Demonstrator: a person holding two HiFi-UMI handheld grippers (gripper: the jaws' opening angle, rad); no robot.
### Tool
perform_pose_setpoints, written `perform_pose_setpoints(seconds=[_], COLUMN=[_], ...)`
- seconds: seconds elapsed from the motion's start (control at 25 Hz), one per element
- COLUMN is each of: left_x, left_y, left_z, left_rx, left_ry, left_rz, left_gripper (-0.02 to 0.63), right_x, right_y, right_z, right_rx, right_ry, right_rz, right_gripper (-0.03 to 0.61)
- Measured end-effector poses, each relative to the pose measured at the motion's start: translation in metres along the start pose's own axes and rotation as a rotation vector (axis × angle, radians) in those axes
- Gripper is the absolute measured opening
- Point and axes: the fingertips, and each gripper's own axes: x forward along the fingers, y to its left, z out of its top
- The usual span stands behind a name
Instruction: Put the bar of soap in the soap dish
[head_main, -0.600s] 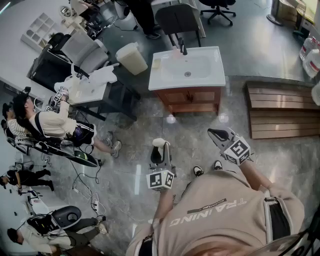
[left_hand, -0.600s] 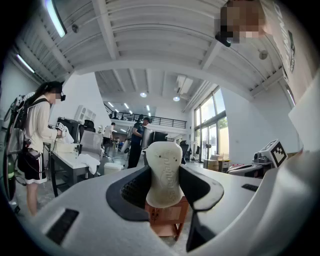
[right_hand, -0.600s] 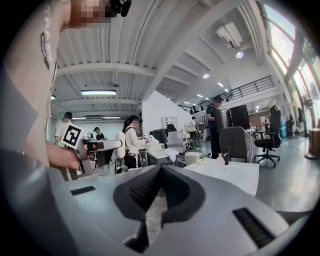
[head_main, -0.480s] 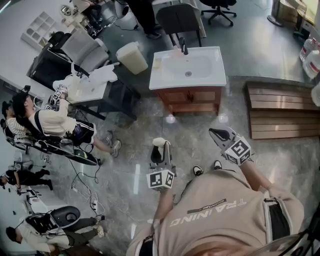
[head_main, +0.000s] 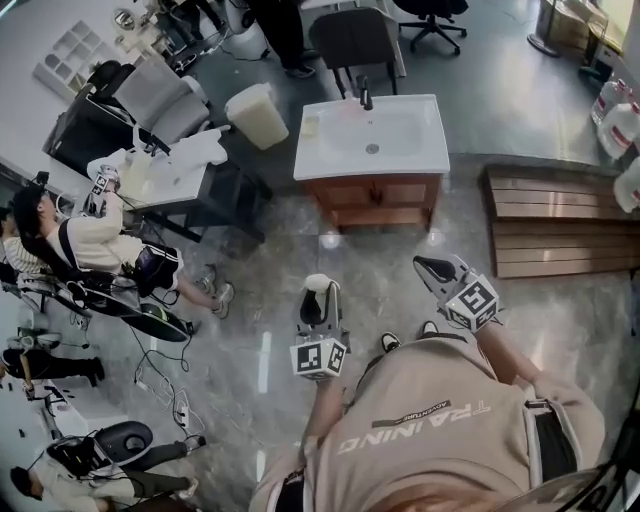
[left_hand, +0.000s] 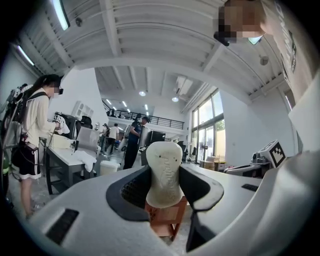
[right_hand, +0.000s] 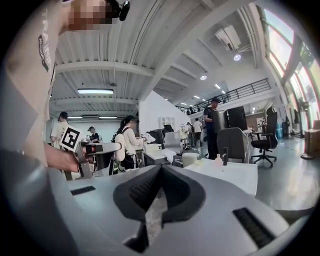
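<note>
A cream bar of soap (left_hand: 164, 172) stands on end between the jaws of my left gripper (left_hand: 164, 186), which is shut on it. In the head view the bar of soap (head_main: 318, 286) sticks out of the left gripper (head_main: 319, 302), held over the floor in front of the person. My right gripper (head_main: 432, 268) is beside it at the right, shut and empty; its tips meet in the right gripper view (right_hand: 160, 172). Ahead stands a white sink (head_main: 430, 150) on a wooden cabinet. A small pale yellow dish-like thing (head_main: 312, 126) lies at its left rim.
A black tap (head_main: 366, 97) stands at the back of the sink. A cream bin (head_main: 258, 115) and a cluttered work table (head_main: 180, 165) are at the left, with a seated person (head_main: 95, 245). Wooden steps (head_main: 560, 220) lie at the right, and an office chair (head_main: 352, 38) behind the sink.
The head view has shifted slightly. Both grippers keep their places and the soap stays in the left gripper.
</note>
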Motion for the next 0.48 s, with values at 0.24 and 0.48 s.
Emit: perform_pose_setpoints(seconds=[0.24, 0.48], left_x=[0.017, 0.040], left_y=[-0.004, -0.013], left_z=[-0.014, -0.030], left_rx=[-0.013, -0.040], left_ry=[0.012, 0.050], left_rz=[-0.081, -0.116], left_gripper=[0.179, 0.179], right_x=[-0.003, -0.012], right_y=[0.001, -0.010], right_z=[-0.023, -0.034], right_rx=[0.026, 0.019], right_ry=[0.043, 0.107], right_rz=[-0.050, -0.082], right_gripper=[0.012, 0.012])
